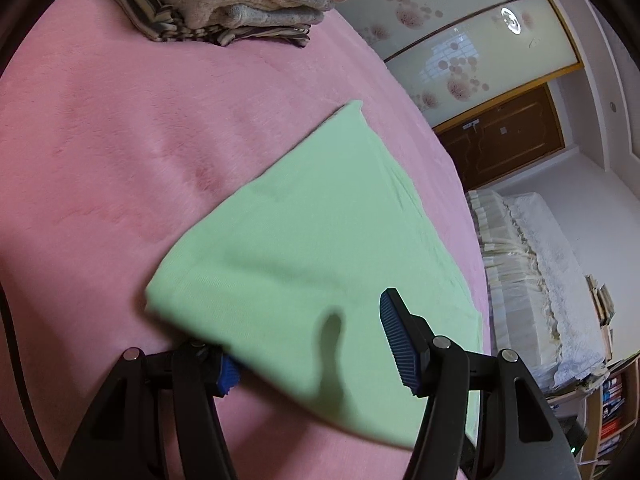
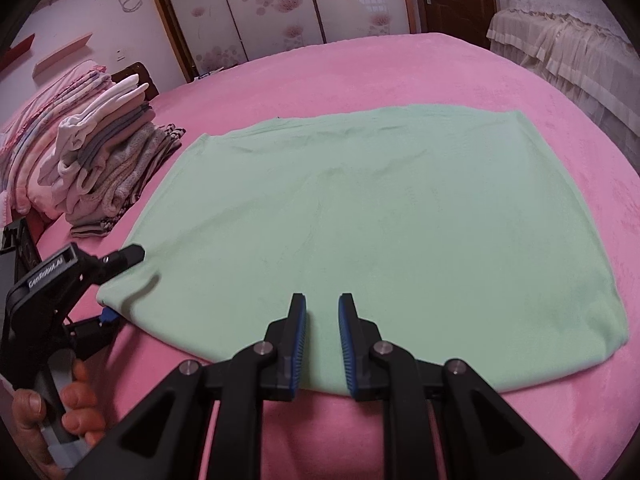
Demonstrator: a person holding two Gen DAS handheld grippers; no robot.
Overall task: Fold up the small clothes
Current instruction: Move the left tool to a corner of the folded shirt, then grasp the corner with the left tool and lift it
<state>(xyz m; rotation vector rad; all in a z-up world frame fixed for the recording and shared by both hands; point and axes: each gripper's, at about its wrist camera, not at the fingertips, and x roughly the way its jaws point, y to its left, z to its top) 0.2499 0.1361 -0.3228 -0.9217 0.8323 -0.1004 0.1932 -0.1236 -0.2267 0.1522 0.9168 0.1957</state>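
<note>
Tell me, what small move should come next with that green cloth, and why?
Probably close the left gripper on the near-left corner of the green cloth. Its jaws stand apart with one above and one below that corner, not yet pinching. The right gripper sits at the near edge, jaws narrowly parted, holding nothing I can see. The cloth lies flat on the pink bed cover.

Both grippers black plastic, triangular cut-out arms, silver round screws at pivots. Right gripper [image 2: 322,344]: blue ribbed pads. Left gripper [image 2: 120,286]: same blue pads, white "GenRobot.AI" lettering on body, grey handle in bare hand [image 2: 60,412], no sleeve visible.
</note>
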